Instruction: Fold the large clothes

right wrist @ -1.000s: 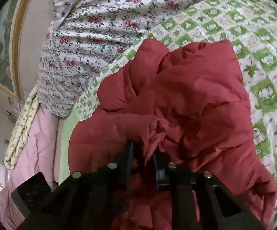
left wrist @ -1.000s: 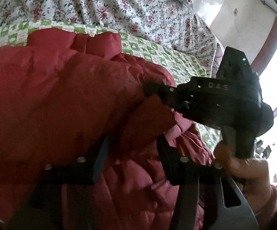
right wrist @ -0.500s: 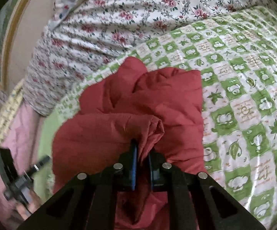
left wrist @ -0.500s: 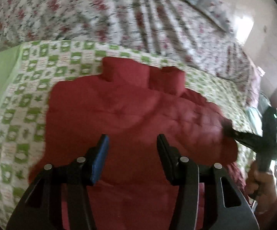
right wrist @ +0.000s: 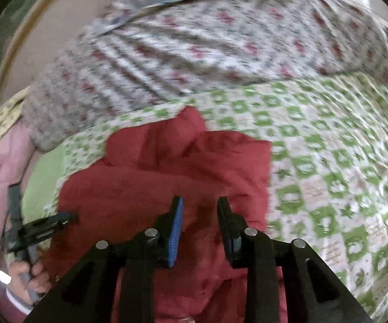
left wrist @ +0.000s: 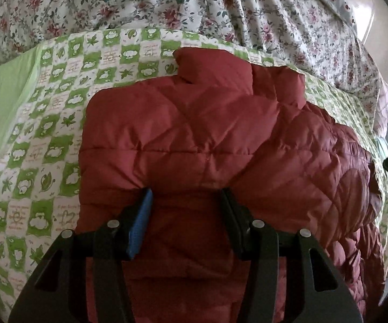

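- We note the red quilted jacket (left wrist: 199,140) lying on the green-and-white patterned bedcover (left wrist: 46,145), collar end toward the floral quilt (left wrist: 167,2) heaped at the far side of the bed. The body looks folded over itself, a puffy layer on top.
- Left gripper (left wrist: 184,204): jaws apart, hovering over the near part of the jacket. We see fabric below and between the fingers, but the pads do not press on it, so nothing is held.
- Right gripper (right wrist: 199,210): jaws opening, with a clear gap between them. Red fabric lies under the gap, no fold pinched. The right wrist view is motion-blurred, so fine contact is hard to judge.
- In the right wrist view the left gripper shows at the left edge, gripped by the person's hand (right wrist: 28,271), just beside the jacket's edge.
- Risk 1: the padding is springy. With neither gripper holding, we judge the folded layer may puff up or slide open, spoiling the fold line.
- Risk 2: the shell fabric looks slick. A shallow pinch on the next grasp may catch only the top layer and peel it off the layer beneath.
- Risk 3: the bedcover sits loose and wrinkled. A low grasp at the jacket's edge could take bedcover with it and drag both.
- Risk 4: the right side of the jacket (left wrist: 349,177) bunches toward the bed's edge in the left wrist view. A pull that way may let it slip off.
- Risk 5: the two grippers work close together, so a crossing move could make them collide.
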The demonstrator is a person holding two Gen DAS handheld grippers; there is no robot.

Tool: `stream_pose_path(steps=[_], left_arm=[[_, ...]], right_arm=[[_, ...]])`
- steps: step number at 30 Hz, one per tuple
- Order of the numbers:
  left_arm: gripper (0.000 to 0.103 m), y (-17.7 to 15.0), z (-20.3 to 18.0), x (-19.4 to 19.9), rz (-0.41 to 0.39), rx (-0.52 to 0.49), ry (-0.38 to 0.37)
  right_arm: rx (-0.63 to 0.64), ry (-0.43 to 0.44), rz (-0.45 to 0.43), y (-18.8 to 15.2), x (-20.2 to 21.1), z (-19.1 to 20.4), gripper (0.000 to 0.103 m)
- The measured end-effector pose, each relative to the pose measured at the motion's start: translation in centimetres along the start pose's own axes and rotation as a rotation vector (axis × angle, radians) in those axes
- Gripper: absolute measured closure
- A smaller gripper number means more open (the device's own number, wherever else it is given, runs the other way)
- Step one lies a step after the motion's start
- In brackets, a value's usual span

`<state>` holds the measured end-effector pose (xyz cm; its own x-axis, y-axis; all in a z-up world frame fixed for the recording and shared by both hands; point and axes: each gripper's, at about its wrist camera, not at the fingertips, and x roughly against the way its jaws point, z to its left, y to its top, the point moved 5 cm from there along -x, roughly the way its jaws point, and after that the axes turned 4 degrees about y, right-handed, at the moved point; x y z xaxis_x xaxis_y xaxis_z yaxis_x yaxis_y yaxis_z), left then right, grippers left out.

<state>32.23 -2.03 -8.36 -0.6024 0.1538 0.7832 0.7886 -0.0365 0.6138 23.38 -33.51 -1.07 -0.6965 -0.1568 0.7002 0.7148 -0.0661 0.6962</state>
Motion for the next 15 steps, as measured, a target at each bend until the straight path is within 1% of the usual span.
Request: stream_pose_path(steps=[1,4,7,11,15], left_arm=[[0.053,0.0,0.0,0.0,0.001,-0.002,0.002],[0.053,-0.1,0.0,0.0,0.006,-0.011,0.003],[0.053,-0.3,0.1,-0.1,0.011,-0.021,0.001],[0.053,-0.6,0.3,-0.7,0.021,-0.027,0.0],[0.052,-0.8,0.4,-1.3,0.027,-0.023,0.004]], right_arm=[[0.026,0.018,0.029,-0.3,-0.6,1.0,0.073],[0.066,0.029,0.099,-1.5,-2.9,2.4,0.073],[0.086,-0.015,0.186,-3.5,-5.6,2.0,0.075],[0.088,-0.056,0.215,-4.8,-7.1,0.4,0.079],[0.061,-0.038,0.222,-5.1,-7.6,-0.3,0.079]])
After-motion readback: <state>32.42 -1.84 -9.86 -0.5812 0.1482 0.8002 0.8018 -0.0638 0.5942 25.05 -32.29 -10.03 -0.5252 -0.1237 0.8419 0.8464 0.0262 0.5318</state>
